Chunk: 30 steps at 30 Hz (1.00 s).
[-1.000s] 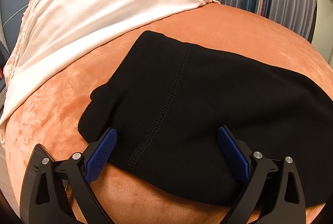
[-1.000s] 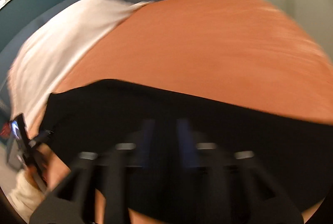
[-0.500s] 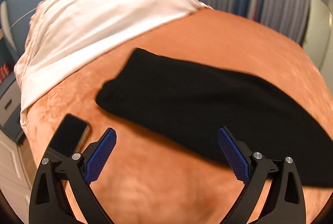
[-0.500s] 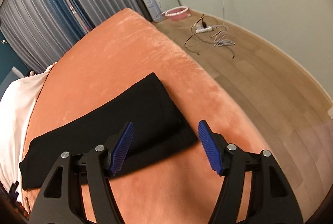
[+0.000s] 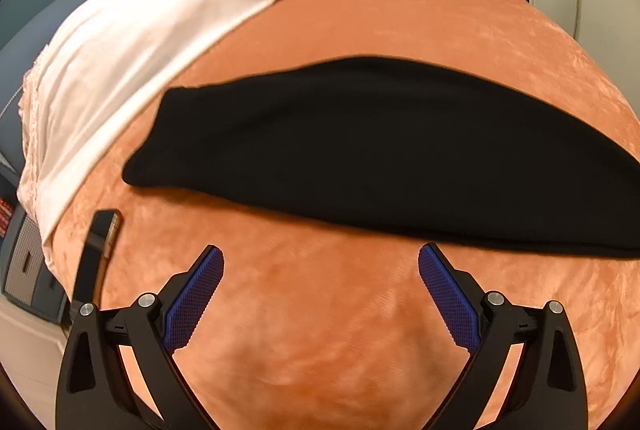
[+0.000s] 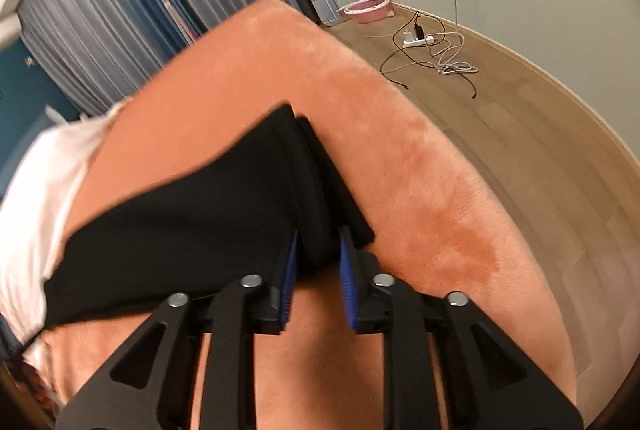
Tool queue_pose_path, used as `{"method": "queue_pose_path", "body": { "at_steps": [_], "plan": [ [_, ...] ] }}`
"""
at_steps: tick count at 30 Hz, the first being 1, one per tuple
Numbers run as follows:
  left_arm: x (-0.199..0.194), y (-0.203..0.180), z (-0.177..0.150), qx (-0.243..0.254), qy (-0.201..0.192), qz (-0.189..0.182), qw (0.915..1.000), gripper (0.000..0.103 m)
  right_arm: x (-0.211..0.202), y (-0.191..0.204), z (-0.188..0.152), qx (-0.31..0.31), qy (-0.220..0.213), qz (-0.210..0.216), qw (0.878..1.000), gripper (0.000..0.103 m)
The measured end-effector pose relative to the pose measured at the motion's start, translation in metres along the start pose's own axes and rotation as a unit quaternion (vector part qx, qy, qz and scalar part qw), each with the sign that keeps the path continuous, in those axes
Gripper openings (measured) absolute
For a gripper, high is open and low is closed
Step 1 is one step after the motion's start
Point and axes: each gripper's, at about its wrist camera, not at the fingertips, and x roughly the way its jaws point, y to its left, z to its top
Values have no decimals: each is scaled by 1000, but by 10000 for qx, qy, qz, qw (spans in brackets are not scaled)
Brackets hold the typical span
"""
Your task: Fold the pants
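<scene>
With the pants [image 5: 380, 150] lying in a long strip on the bed [image 5: 320, 330], the right gripper [image 6: 318, 262] pinches their end while the left gripper [image 5: 320, 286] hangs spread and empty, so the next fold, I'd say, needs that end carried across.

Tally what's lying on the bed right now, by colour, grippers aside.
Black: 2, the folded pants and a phone near the bed's edge
White: 1, the sheet at the far end
Total: 3
</scene>
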Motion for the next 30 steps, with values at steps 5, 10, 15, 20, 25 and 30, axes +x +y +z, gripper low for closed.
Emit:
{"method": "queue_pose_path", "body": {
  "at_steps": [5,10,15,20,25,30],
  "plan": [
    [2,8,-6,-241,180,-383,9988,97,-20,-1,1,-97,-307,-289,9991,77],
    [11,10,-8,-342,418,-541,9971,97,1,43,25,-1045,-366,-526,9925,65],
    [8,-8,11,-8,31,-414,9991,97,60,70,63,-1586,170,-939,9827,12],
    [53,-30,17,514,368,248,9977,97,99,35,73,-1408,424,-1693,9745,5],
    [68,-10,0,115,595,-144,9981,97,28,3,49,-395,-57,-693,9968,44],
    [61,9,-8,-415,588,-520,9960,97,-5,0,6,-192,32,-265,9995,85]
  ]
}}
